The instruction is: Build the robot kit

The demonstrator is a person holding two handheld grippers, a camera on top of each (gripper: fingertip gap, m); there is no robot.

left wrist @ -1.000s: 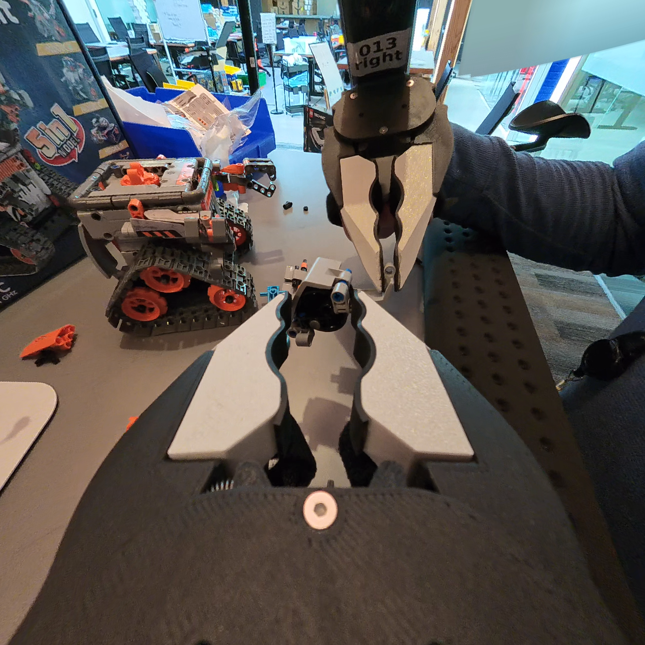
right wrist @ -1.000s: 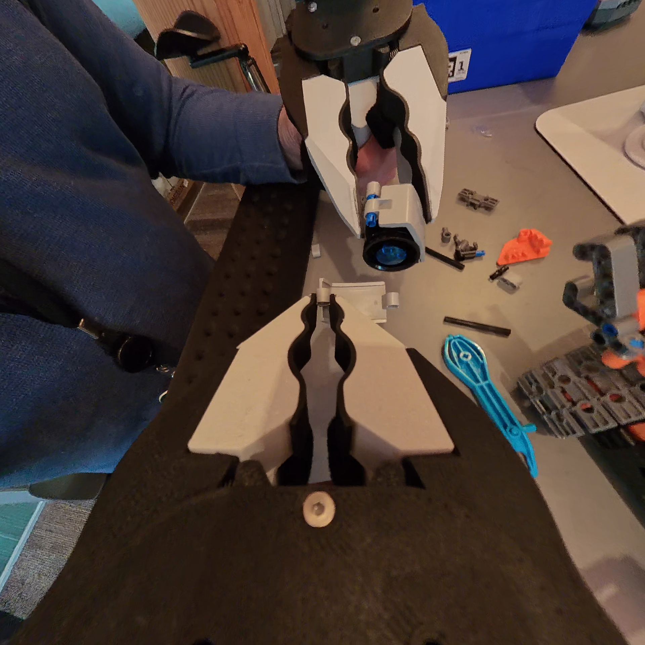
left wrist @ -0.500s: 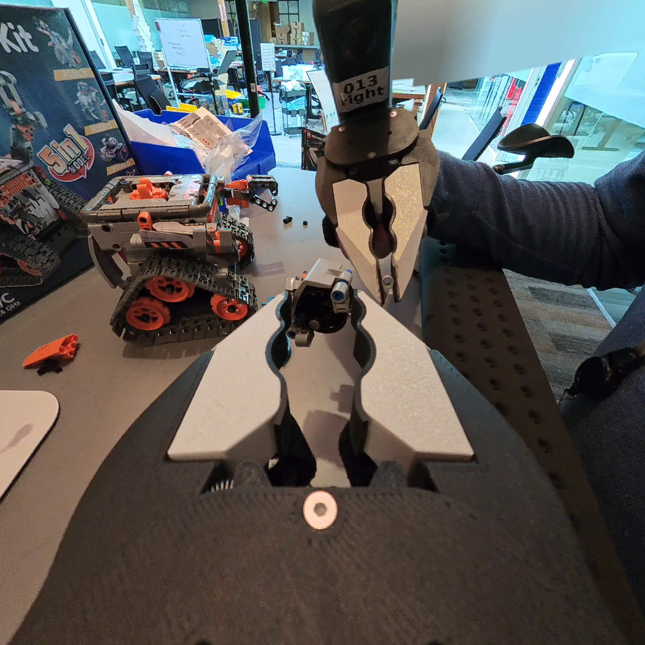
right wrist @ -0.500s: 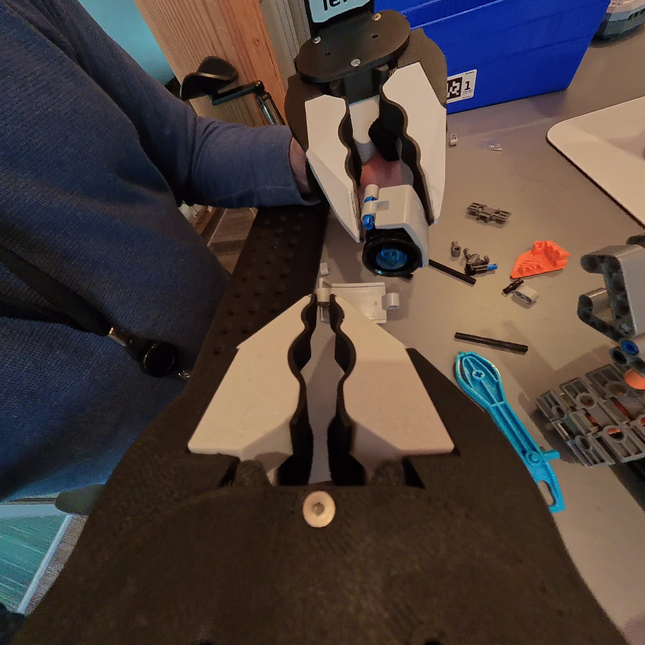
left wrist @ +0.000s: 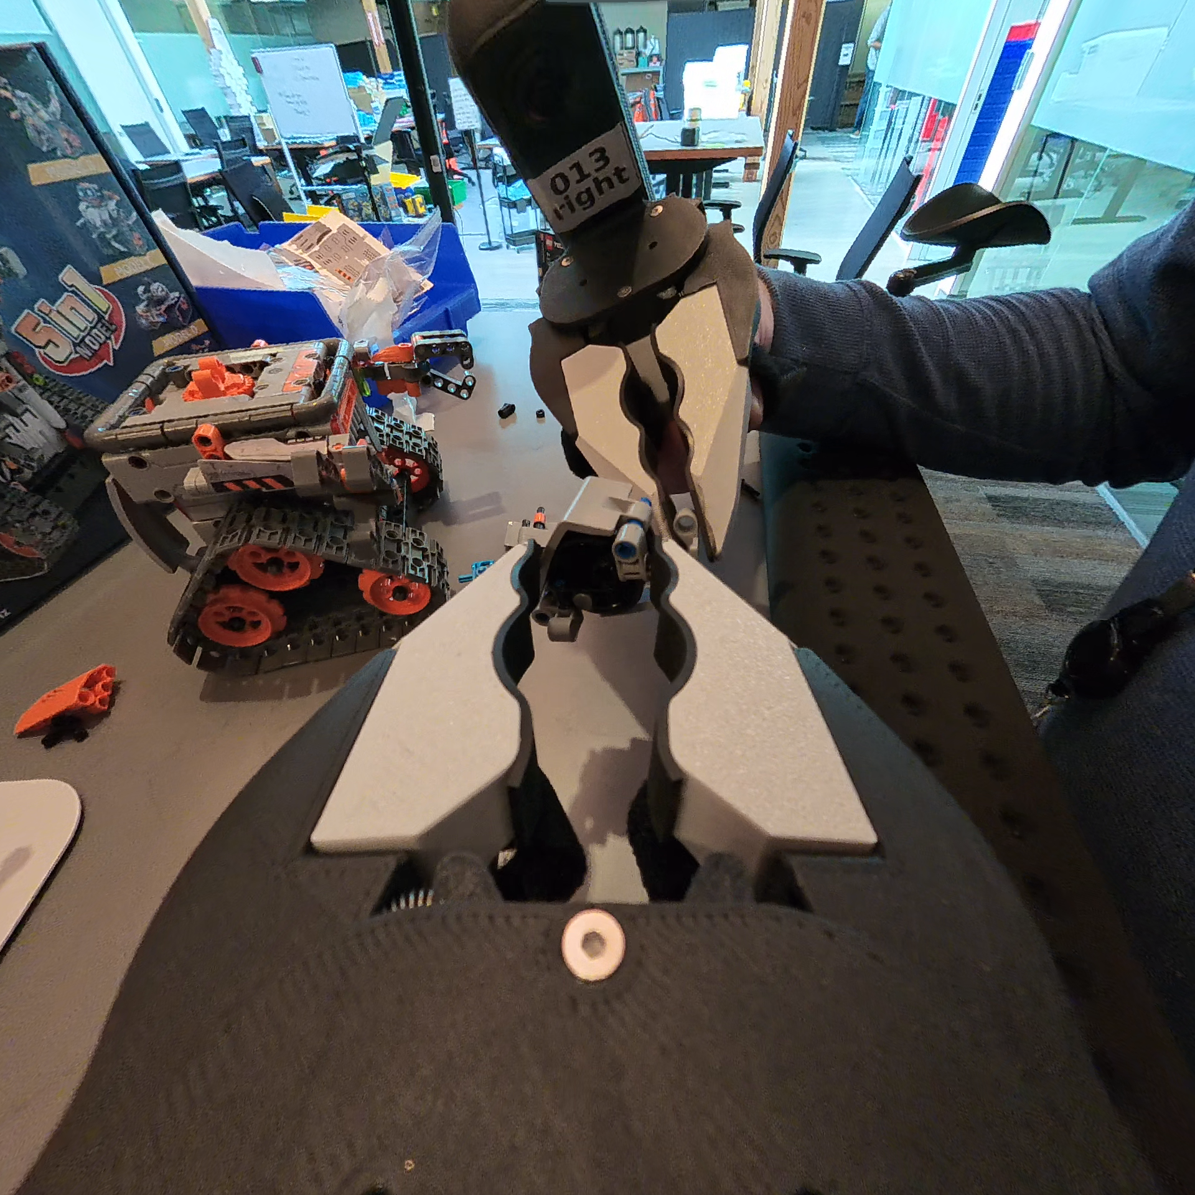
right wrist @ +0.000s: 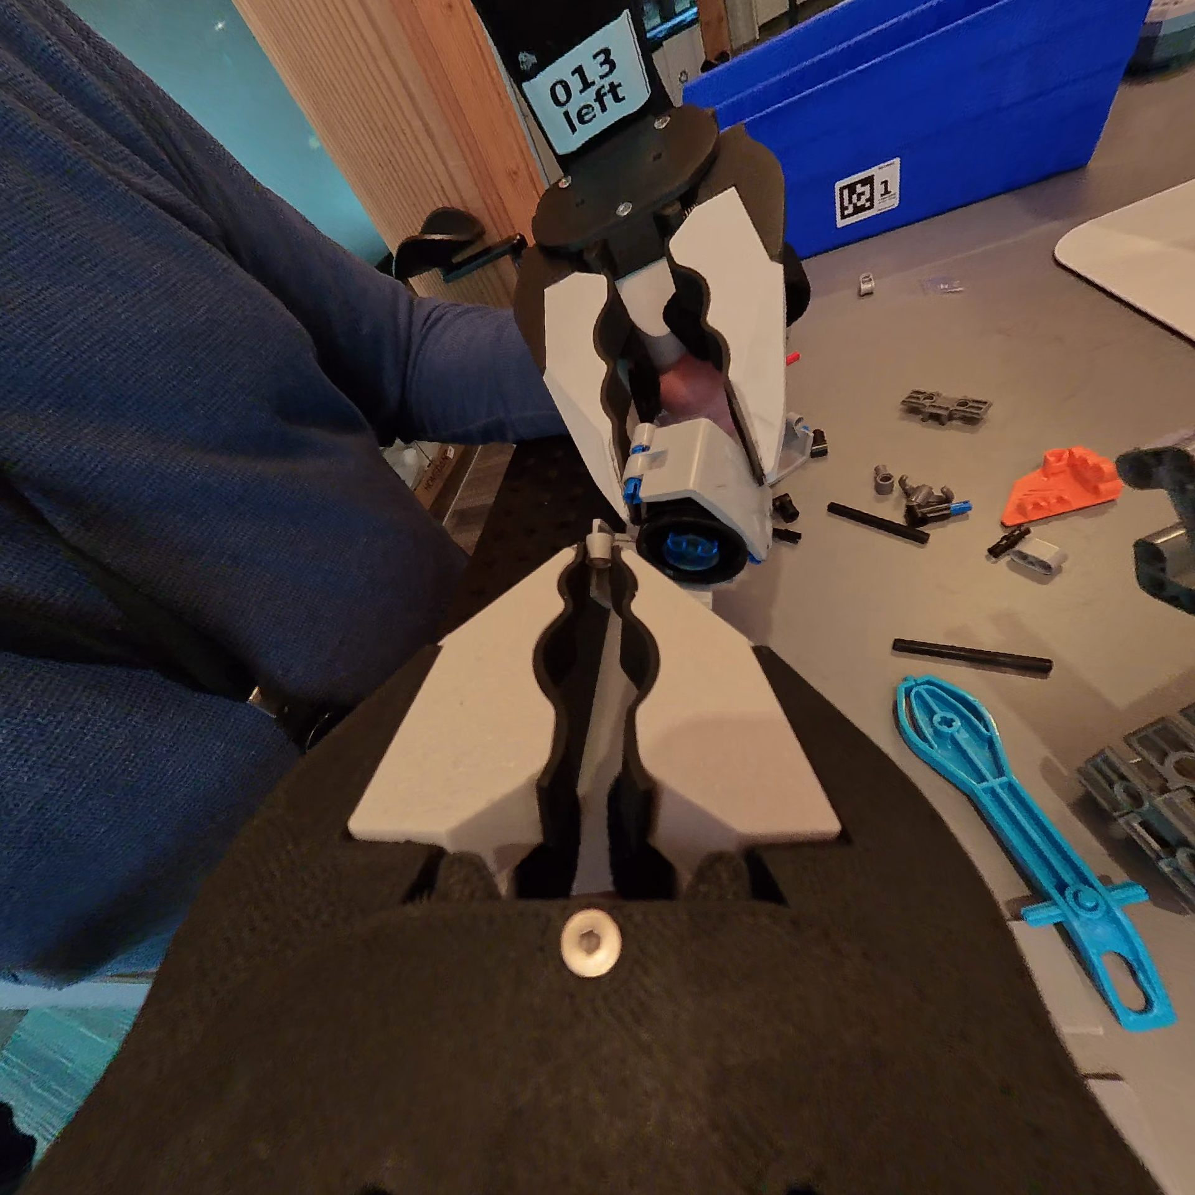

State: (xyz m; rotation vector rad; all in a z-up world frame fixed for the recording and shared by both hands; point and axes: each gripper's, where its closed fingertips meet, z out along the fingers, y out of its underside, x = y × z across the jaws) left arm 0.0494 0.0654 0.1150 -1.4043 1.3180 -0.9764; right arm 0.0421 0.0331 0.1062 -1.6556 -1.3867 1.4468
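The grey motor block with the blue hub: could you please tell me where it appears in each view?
Left wrist view: the grey motor block sits centre, just above the middle, clamped at the left gripper tips.
Right wrist view: the block is just above centre, hub facing the camera.
Shared landmark: the orange wedge piece on the table.

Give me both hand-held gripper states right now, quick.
Left hand-held gripper: shut on the grey motor block.
Right hand-held gripper: shut on a small grey connector piece, right beside the motor block.
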